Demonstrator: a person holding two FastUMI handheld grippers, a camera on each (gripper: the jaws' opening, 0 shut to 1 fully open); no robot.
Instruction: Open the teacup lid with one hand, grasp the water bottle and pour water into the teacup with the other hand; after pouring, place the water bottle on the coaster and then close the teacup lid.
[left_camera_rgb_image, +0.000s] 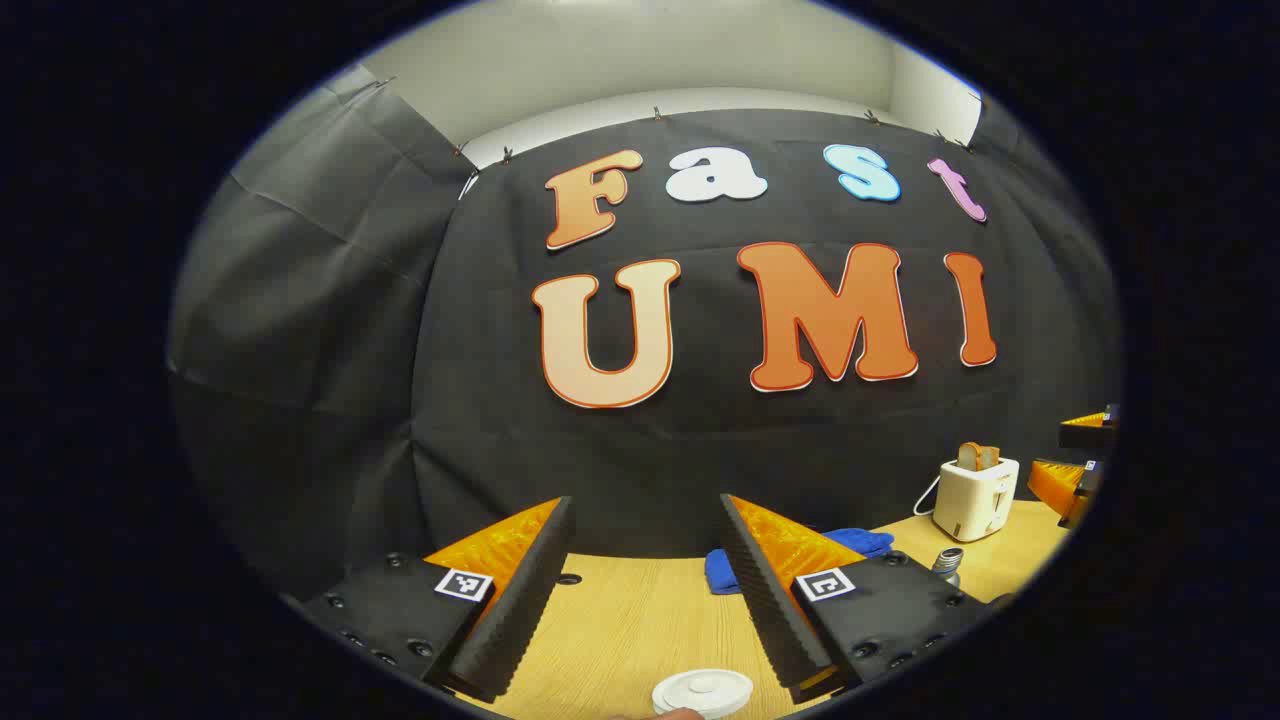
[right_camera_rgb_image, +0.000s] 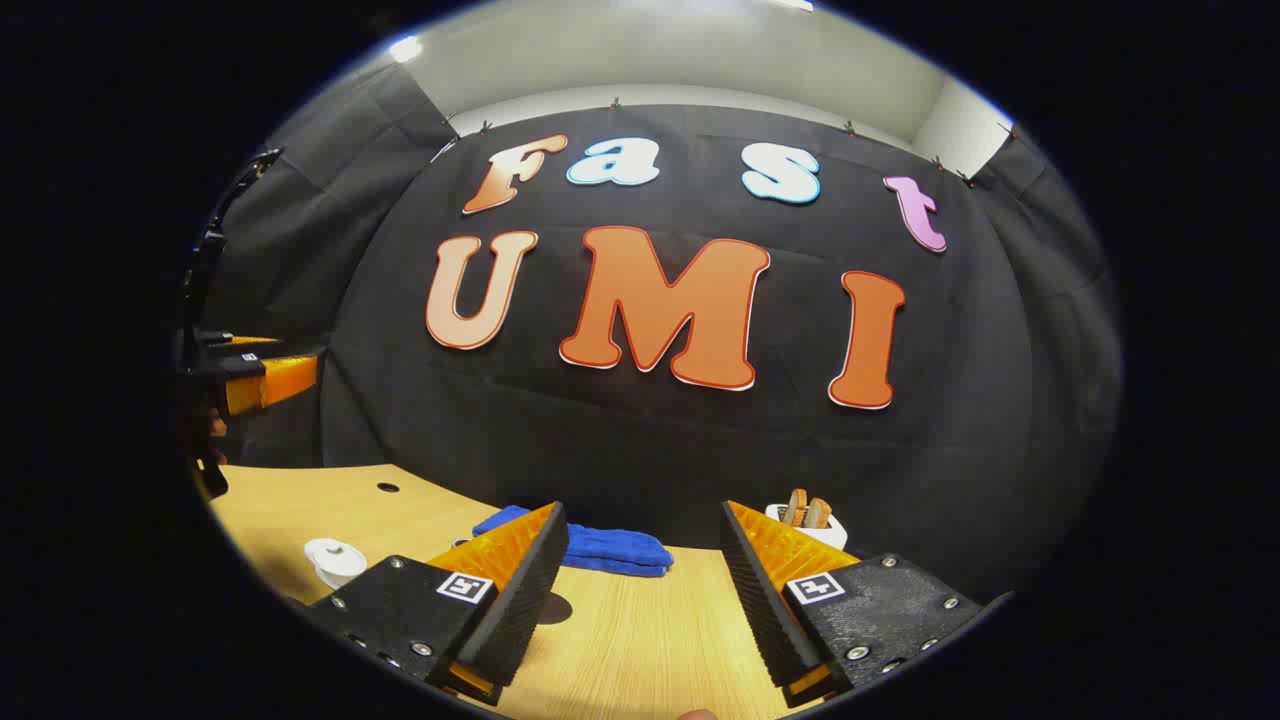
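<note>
The white teacup lid (left_camera_rgb_image: 702, 692) with its round knob lies low in the left gripper view, just below and between the fingers of my left gripper (left_camera_rgb_image: 645, 503), which stands open and empty above it. In the right gripper view the white lidded teacup (right_camera_rgb_image: 335, 560) sits on the wooden table (right_camera_rgb_image: 640, 650) to the left. My right gripper (right_camera_rgb_image: 642, 510) is open with nothing between its fingers. A grey metallic top, apparently the water bottle (left_camera_rgb_image: 947, 563), peeks up beside my left gripper's right finger. A dark round patch (right_camera_rgb_image: 552, 607) on the table is partly hidden behind a finger.
A blue cloth (right_camera_rgb_image: 590, 548) lies at the back of the table by the black wall. A white toaster (left_camera_rgb_image: 975, 497) with bread slices stands at the back right. The right gripper (left_camera_rgb_image: 1085, 460) appears at the far right edge; the left gripper (right_camera_rgb_image: 250, 375) hovers at the far left.
</note>
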